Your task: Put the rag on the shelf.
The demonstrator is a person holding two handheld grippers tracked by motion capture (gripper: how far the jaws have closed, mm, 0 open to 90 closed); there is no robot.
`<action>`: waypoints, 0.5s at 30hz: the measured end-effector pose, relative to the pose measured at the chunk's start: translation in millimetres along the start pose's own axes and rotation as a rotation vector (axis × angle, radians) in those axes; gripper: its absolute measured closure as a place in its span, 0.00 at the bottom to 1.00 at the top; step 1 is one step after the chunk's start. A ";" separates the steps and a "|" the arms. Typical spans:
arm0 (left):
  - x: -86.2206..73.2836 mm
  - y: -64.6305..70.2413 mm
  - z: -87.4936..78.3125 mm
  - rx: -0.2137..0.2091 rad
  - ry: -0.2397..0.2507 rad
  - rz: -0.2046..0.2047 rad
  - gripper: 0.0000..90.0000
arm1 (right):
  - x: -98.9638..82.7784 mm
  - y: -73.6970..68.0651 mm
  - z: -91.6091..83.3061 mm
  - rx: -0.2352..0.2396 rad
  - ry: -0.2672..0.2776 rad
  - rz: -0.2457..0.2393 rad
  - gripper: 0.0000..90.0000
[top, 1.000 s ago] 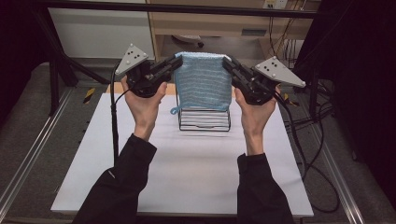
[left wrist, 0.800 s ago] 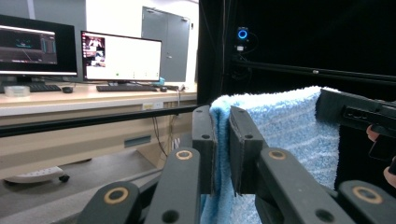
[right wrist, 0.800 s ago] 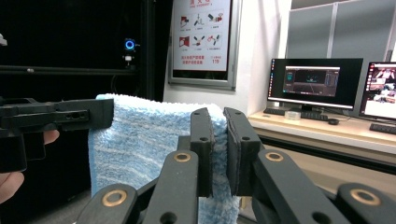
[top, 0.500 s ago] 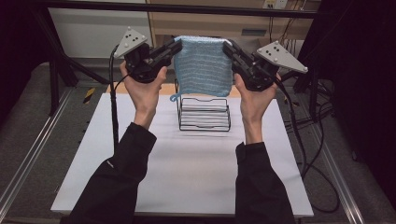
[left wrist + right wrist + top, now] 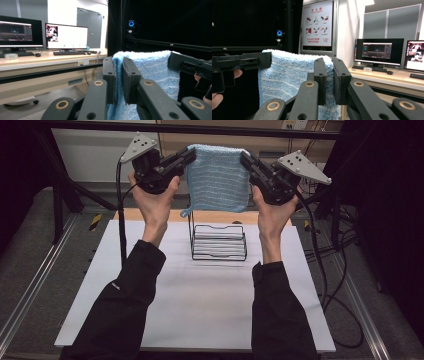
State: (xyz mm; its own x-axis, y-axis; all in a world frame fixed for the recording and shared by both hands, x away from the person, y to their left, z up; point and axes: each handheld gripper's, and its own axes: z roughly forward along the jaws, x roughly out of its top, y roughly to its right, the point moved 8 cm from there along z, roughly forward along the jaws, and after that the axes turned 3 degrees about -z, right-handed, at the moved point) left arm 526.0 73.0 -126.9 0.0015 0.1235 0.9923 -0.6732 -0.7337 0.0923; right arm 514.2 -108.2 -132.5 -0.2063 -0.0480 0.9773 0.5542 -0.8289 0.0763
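a: left gripper (image 5: 190, 156) and right gripper (image 5: 244, 159) each pinch an upper corner of the blue towel (image 5: 217, 177), jaws clamped on the cloth; it hangs flat in the air between them.

b: under it, a black wire rack (image 5: 219, 242) stands on the white tabletop (image 5: 200, 305), apart from the towel's hem. cables (image 5: 330, 270) trail at the table's right.

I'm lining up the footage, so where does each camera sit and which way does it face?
High view: above the person's side, looking down on the table; forearms, left gripper, right gripper.
Left gripper view: on the left gripper, facing monitors.
Right gripper view: on the right gripper, facing a poster.
All share the blue towel.
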 end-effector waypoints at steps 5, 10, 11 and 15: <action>5.8 -2.8 6.4 0.008 -0.004 0.018 0.91 | 4.0 5.4 5.5 -0.006 0.007 0.000 0.93; 6.2 -7.9 12.0 0.009 -0.006 0.014 0.91 | 3.4 9.7 11.4 -0.003 0.003 -0.001 0.93; 5.7 -9.1 13.1 0.010 -0.007 0.016 0.91 | 3.0 10.6 12.7 -0.002 0.003 -0.006 0.93; 4.8 -14.4 18.8 0.020 -0.011 0.020 0.91 | 0.1 15.0 19.5 -0.009 -0.005 -0.004 0.93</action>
State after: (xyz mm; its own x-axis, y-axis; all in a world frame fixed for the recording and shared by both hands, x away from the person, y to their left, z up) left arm 549.6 71.5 -122.0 -0.0040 0.1011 0.9949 -0.6584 -0.7491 0.0735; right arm 538.2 -109.7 -127.4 -0.2044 -0.0420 0.9780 0.5462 -0.8340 0.0784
